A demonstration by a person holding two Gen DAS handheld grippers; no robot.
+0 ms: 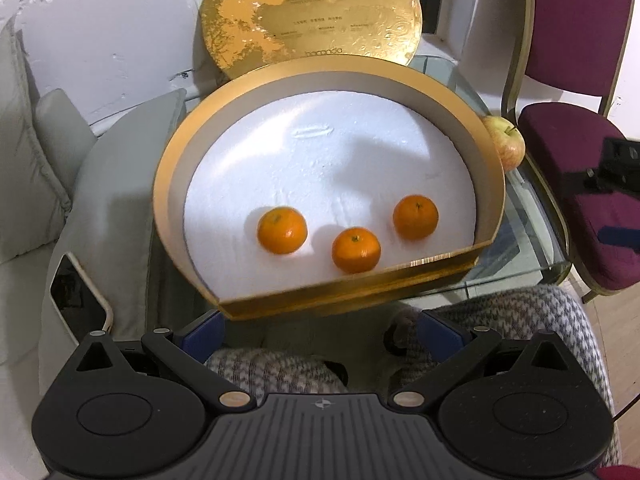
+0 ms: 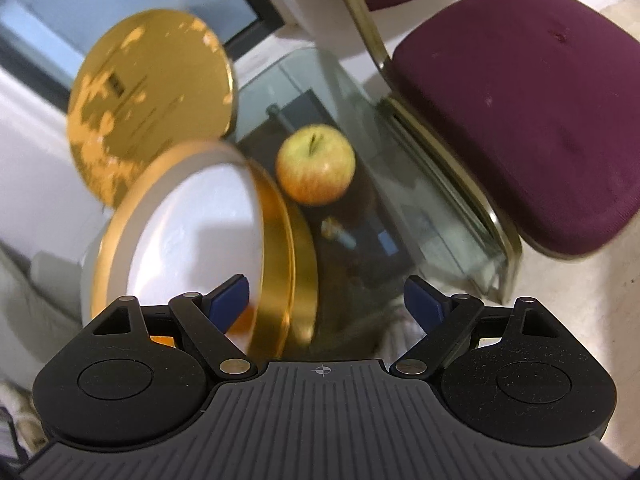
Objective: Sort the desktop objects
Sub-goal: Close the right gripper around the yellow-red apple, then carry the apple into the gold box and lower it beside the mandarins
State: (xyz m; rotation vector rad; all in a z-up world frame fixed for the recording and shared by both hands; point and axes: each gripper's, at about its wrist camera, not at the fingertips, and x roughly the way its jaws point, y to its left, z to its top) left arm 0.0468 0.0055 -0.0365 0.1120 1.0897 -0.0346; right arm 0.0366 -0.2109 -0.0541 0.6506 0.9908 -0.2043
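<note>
Around your work sat a glass table [image 1: 516, 248] with a maroon chair [image 1: 576, 184] drawn up along its right edge, grey cushions [image 1: 36, 168] to the left and a phone in a pale case [image 1: 78, 296] lying on the cushion at lower left. A gold, half-round box [image 1: 172, 168] with a white foam floor took up the middle of the table, and its round gold lid [image 1: 312, 12] leaned upright behind it against the wall. Three oranges lay on the foam near the box's straight front wall: one on the left [image 1: 282, 230], one in the middle [image 1: 356, 249] closest to that wall, one on the right [image 1: 415, 216], all apart from each other. An apple [image 2: 316, 164] stood stem-up on the glass just beside the box's curved right side; the box wall lay between it and the oranges.

Your left gripper [image 1: 320, 332] was held low in front of the box, above a lap in houndstooth fabric [image 1: 520, 312], its blue-padded fingers [image 1: 204, 334] spread wide with nothing between them. Your right gripper [image 2: 326, 306] pointed over the box's right rim toward the apple, well short of it, jaws likewise wide apart and empty. In the left view it showed as a dark shape at the far right.

On the lid you could read "haoanda" along the lower edge; the small printed lines above it were too fine to make out
</note>
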